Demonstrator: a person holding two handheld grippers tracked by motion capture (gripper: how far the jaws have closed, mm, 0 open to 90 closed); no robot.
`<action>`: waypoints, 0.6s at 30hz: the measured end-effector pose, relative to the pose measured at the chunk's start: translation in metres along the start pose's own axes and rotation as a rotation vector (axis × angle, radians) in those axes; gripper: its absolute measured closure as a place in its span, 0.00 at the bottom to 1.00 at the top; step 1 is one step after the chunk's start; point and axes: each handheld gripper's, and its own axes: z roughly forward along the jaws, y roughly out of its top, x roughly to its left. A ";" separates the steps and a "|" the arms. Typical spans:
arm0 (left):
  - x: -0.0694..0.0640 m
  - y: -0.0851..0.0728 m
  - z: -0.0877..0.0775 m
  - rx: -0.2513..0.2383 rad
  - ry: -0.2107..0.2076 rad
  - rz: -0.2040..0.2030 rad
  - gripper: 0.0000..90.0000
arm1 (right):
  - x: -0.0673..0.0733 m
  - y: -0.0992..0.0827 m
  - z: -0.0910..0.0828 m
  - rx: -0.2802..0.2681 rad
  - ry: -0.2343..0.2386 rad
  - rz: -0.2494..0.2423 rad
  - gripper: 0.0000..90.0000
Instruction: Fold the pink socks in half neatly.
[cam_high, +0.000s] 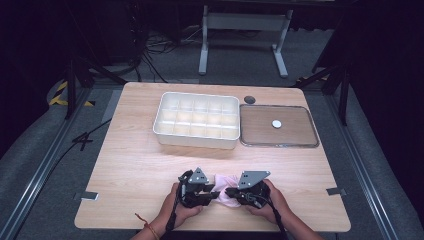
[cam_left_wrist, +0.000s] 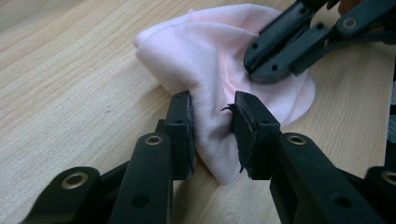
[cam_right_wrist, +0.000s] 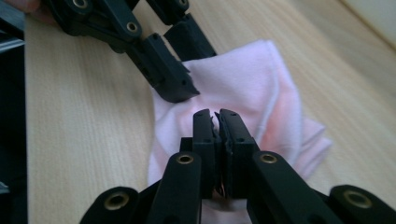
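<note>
- Your left gripper (cam_high: 207, 194) sat near the front edge of the tabletop (cam_high: 135, 165), about midway along it. In the left gripper view its jaws were parted, with a bunched fold of the pink cloth (cam_left_wrist: 219, 70) standing between the pads (cam_left_wrist: 185, 126). The cloth looked pressed in there, so I judged the hold as loose at best, not a firm clamp.
- The pink cloth (cam_high: 223, 187) lay crumpled on the wood between your two grippers, close to the front edge. It was gathered in a soft heap, neither spread flat nor neatly folded.
- Your right gripper (cam_high: 231, 192) met the cloth from the other side. In the right gripper view its jaws were pressed together, apparently pinching a thin layer of the pink cloth (cam_right_wrist: 243, 88) at the tips.
- Farther back, near the middle of the tabletop, stood a white divided tray (cam_high: 196, 120). Every compartment I could make out looked empty.
- To its right lay a flat clear lid (cam_high: 278, 125) with a small white knob, towards the back right corner.
- Judging by this, the work was at an early stage: the cloth was gripped but not tidied, and nothing had been put into the tray. Shaping the cloth and placing it remained to be done.
</note>
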 end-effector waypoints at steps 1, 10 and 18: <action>0.000 0.000 0.000 0.003 0.000 -0.002 0.77 | 0.000 0.001 -0.003 -0.004 -0.018 -0.004 0.96; 0.001 0.003 -0.002 -0.041 -0.032 -0.030 0.77 | 0.002 0.001 0.004 0.026 -0.034 -0.016 0.96; 0.001 0.007 -0.003 -0.088 -0.047 -0.048 0.86 | 0.004 0.002 0.009 0.009 -0.033 -0.011 0.97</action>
